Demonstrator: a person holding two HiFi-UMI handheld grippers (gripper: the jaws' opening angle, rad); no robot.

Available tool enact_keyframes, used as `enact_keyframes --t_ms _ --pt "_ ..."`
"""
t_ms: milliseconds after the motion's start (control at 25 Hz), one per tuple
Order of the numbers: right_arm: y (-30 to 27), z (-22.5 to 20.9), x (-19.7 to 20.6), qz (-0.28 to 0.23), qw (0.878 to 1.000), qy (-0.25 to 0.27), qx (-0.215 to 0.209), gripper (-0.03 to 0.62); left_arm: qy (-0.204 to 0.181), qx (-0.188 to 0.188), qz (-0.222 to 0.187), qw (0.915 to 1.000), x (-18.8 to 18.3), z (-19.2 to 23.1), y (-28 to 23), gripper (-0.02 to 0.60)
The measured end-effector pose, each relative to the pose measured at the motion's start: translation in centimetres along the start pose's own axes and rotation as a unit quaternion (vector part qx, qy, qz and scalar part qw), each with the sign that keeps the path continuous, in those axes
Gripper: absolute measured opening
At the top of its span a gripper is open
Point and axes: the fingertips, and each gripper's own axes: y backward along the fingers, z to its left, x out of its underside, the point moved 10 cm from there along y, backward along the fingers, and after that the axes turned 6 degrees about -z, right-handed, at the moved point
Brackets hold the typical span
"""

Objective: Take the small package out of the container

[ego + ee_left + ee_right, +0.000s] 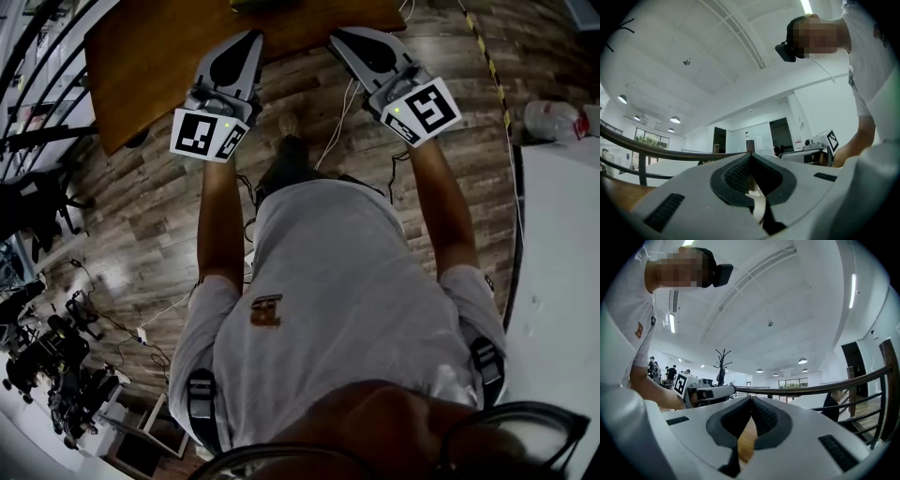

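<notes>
No small package shows in any view. Only a sliver of a dark object (265,5) lies on the wooden table (150,56) at the top edge of the head view, and I cannot tell what it is. My left gripper (251,37) is held at the table's near edge, its jaws pressed together with nothing between them. Beside it, my right gripper (336,37) is also shut and empty. Both gripper views tilt up at the ceiling. The left gripper (750,154) and the right gripper (751,398) each show closed tips.
A white table (562,262) stands at the right, with a plastic bottle (553,120) beside it. Cables (333,131) trail over the wooden floor under my arms. Dark equipment (47,366) crowds the lower left. A railing (862,380) runs past in the right gripper view.
</notes>
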Motion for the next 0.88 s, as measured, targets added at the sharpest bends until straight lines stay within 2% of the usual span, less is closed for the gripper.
enact_keyframes --t_ms 560,880 --pt "-15.0 -9.3 2.2 0.022 0.999 -0.001 0.040 0.031 0.009 0.034 0.006 0.9994 2.3 18.1 -7.6 0.018" --pt "-22.0 -12.4 3.3 0.032 0.998 0.016 0.058 0.031 -0.030 0.087 0.034 0.9952 4.3 26.0 -11.1 0.018"
